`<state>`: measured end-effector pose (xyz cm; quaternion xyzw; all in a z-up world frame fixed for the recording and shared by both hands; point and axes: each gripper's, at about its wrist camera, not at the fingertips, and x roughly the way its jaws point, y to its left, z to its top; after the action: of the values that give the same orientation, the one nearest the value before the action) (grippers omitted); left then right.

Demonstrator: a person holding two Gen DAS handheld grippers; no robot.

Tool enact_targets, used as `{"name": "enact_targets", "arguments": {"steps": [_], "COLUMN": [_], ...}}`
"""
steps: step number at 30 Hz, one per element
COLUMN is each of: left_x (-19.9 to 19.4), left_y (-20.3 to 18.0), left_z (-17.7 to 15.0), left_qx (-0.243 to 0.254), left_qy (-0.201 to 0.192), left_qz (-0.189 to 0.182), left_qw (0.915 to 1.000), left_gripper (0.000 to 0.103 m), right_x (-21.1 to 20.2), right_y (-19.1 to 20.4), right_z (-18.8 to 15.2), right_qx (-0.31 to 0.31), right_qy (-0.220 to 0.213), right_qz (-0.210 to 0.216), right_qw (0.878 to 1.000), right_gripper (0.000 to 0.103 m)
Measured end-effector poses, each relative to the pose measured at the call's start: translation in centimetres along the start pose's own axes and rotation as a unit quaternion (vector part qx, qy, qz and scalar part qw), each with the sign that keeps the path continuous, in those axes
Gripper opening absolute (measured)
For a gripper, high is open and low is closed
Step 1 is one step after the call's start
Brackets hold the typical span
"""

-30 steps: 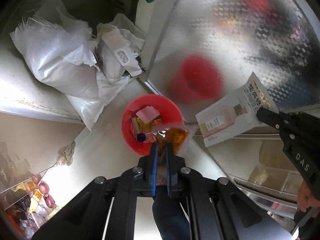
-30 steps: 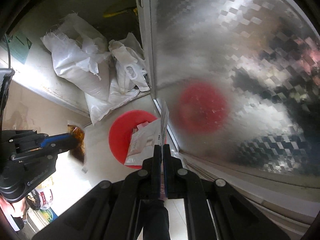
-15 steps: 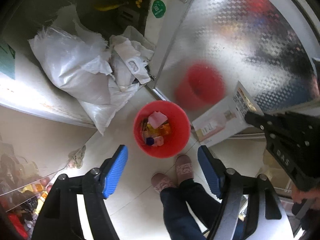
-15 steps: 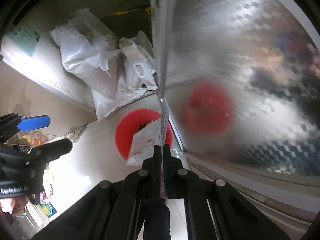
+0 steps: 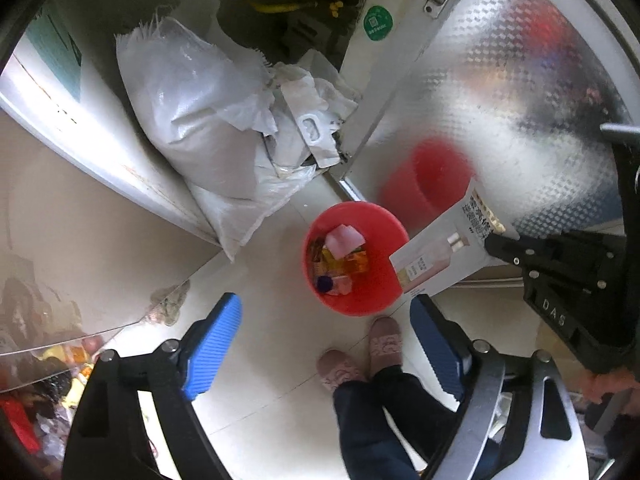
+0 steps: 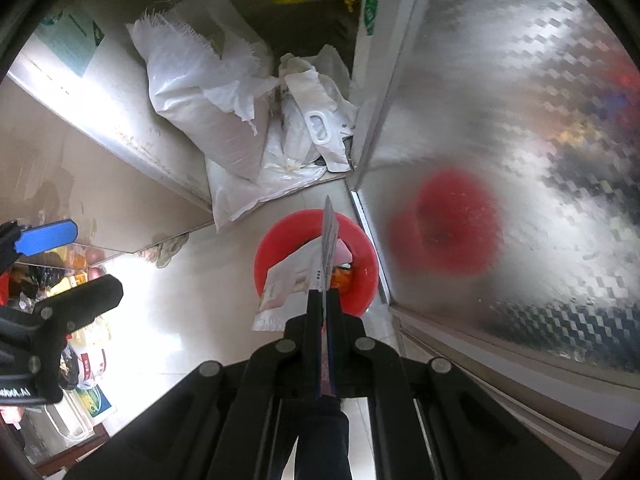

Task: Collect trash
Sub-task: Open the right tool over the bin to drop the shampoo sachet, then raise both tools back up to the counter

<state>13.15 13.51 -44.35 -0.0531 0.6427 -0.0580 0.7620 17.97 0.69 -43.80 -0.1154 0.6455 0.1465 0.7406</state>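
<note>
two blue pads of the left tongs (image 5: 326,338) had just been opening and stood wide with nothing between them, the amber wrapper (image 5: 354,262) now lying in the red bin (image 5: 352,304) on the floor, so that piece was likely done. in the right view, the right tongs (image 6: 323,300) were pinched shut on a flat white packet (image 6: 296,280) hanging over the bin, near the patterned metal door (image 6: 500,80), with open floor (image 6: 200,280) on the other side.
</note>
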Motion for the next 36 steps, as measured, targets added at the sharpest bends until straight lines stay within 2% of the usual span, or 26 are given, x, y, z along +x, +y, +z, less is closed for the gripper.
{"name": "enact_targets", "arguments": {"steps": [9, 11, 19, 20, 21, 22, 23, 24, 26, 30, 35, 36], "left_x": [0.7, 0.9, 1.3, 1.3, 1.4, 1.4, 1.4, 1.4, 1.2, -0.4, -4.7, -5.8], "left_y": [0.4, 0.6, 0.8, 0.8, 0.9, 0.9, 1.1, 1.1, 1.2, 1.5, 1.3, 1.1], "left_z": [-0.6, -0.6, -0.9, -0.9, -1.0, -1.1, -1.2, -1.3, -1.5, -1.8, -1.7, -1.7], "left_qx": [-0.005, -0.011, -0.018, -0.018, -0.018, -0.018, -0.016, -0.015, -0.016, -0.023, -0.037, -0.039], "left_qy": [0.009, 0.009, 0.01, 0.011, 0.012, 0.013, 0.015, 0.016, 0.016, 0.009, -0.015, -0.02], "left_qz": [-0.001, -0.001, 0.002, 0.001, 0.001, 0.004, 0.007, 0.011, 0.017, 0.022, 0.02, 0.021], "left_qw": [1.0, 0.9999, 0.9998, 0.9998, 0.9998, 0.9997, 0.9997, 0.9997, 0.9996, 0.9995, 0.999, 0.9988], "left_gripper": [0.092, 0.103, 0.103, 0.103, 0.103, 0.103, 0.103, 0.103, 0.103, 0.103, 0.103, 0.103], "right_x": [0.8, 1.0, 1.6, 1.6, 1.7, 1.7, 1.8, 1.8, 1.6, 0.6, -3.1, -4.2], "right_y": [0.8, 0.8, 1.1, 1.2, 1.3, 1.4, 1.5, 1.5, 1.3, 1.2, 1.3, 1.4], "right_z": [0.2, 0.2, 0.2, 0.3, 0.3, 0.3, 0.3, 0.3, 0.2, -0.1, -0.2, -0.3], "right_qx": [-0.009, -0.011, -0.012, -0.01, -0.013, -0.02, -0.026, -0.027, -0.023, -0.021, -0.024, -0.026], "right_qy": [0.007, 0.008, 0.008, 0.007, 0.006, 0.006, 0.007, 0.007, 0.009, 0.012, 0.011, 0.006], "right_qz": [-0.005, -0.007, -0.017, -0.021, -0.027, -0.034, -0.033, -0.03, -0.021, -0.008, 0.012, 0.013], "right_qw": [1.0, 1.0, 1.0, 1.0, 1.0, 0.999, 0.999, 0.999, 0.999, 1.0, 1.0, 1.0], "right_gripper": [0.002, 0.002, 0.003, 0.006, 0.02, 0.04, 0.047, 0.051, 0.051, 0.067, 0.076, 0.083]}}
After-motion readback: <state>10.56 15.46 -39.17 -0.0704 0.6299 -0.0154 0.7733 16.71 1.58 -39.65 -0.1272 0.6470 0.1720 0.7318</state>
